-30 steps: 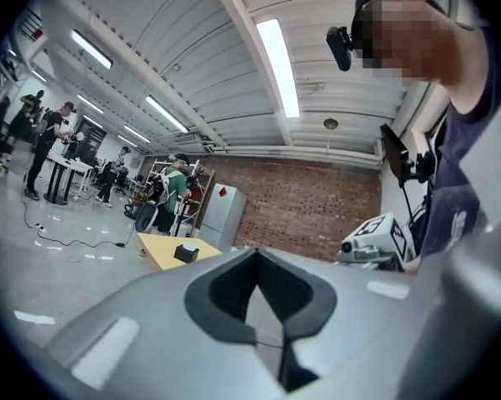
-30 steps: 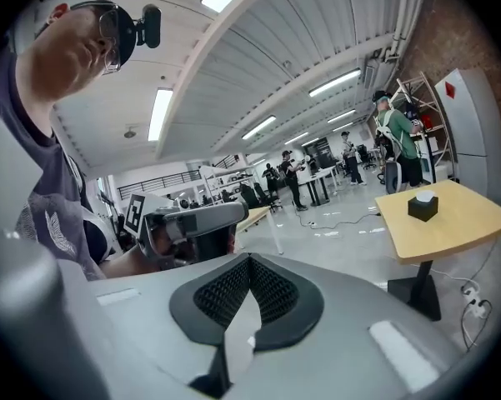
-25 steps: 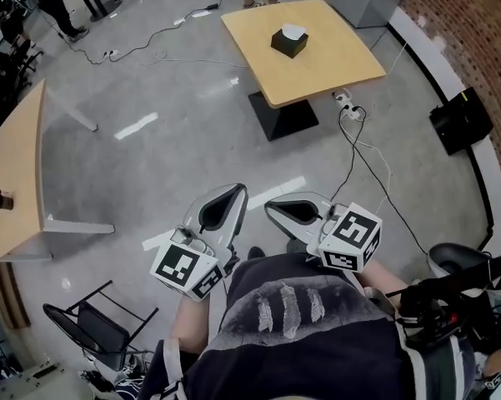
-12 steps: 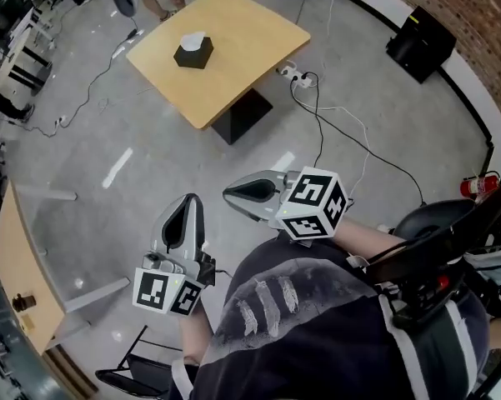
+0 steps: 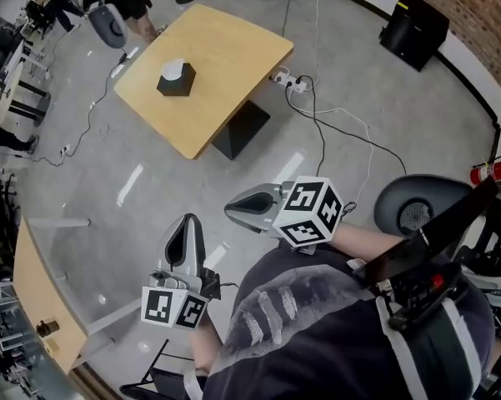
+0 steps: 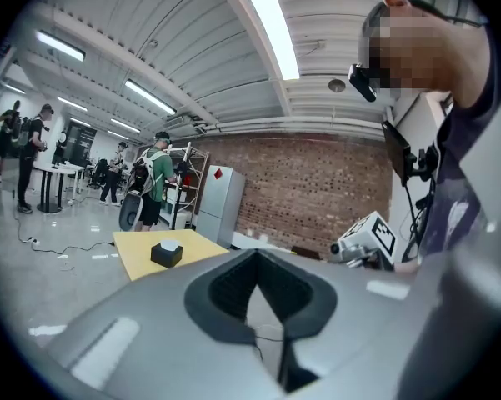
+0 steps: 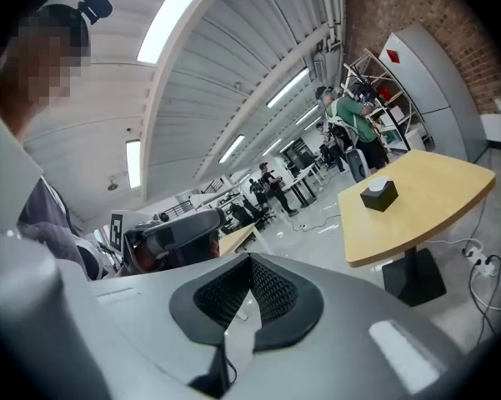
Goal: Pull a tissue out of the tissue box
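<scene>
Bright ceiling strip lights, fisheye-warped edges

Torso: dark navy shirt [image 5: 333, 348] carried a pale grey brush-stroke print | left gripper [image 5: 186, 222]: smooth grey shell, black ribbed pads [image 6: 225, 288], white cube [image 5: 173, 305] bore black square markers | right gripper [image 5: 232, 208]: matched it

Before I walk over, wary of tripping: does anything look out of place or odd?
Only the floor: a power strip and loose cables trail beside the table. The tissue box sits upright on it.
</scene>
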Demonstrator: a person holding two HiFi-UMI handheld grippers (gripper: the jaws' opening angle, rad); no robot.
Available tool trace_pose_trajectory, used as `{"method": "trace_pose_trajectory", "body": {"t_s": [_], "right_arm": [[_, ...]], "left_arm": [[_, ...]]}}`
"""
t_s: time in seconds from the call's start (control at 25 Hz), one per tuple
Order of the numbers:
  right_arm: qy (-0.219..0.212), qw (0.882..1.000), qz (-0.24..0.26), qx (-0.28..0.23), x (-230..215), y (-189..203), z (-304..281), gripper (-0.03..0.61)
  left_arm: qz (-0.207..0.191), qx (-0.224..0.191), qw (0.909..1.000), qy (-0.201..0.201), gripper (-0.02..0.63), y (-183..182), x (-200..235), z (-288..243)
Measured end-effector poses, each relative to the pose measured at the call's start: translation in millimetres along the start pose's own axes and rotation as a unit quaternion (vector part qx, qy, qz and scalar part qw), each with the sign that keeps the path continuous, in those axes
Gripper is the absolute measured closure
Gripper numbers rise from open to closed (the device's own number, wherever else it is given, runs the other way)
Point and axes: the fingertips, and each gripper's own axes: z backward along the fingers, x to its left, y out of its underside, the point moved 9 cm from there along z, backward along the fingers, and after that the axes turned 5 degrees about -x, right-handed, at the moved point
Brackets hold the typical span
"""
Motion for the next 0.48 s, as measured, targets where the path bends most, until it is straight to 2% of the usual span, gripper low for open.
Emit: {"method": "trace_pose_trajectory", "body": {"t_s": [0.24,0.48], "right_arm": [[-0.039,0.999,0.018,-0.006,-18,-19,11,0.581],[-0.065,0.998,0.018,0.020,-44,-28,13,0.581]], "left_arm": [[-0.011,0.011,0.9997,-0.021,0.611,-5,-5,-32],[-0.018,0.007,0.9986,-0.048,0.611,-10,-9,-51]]}}
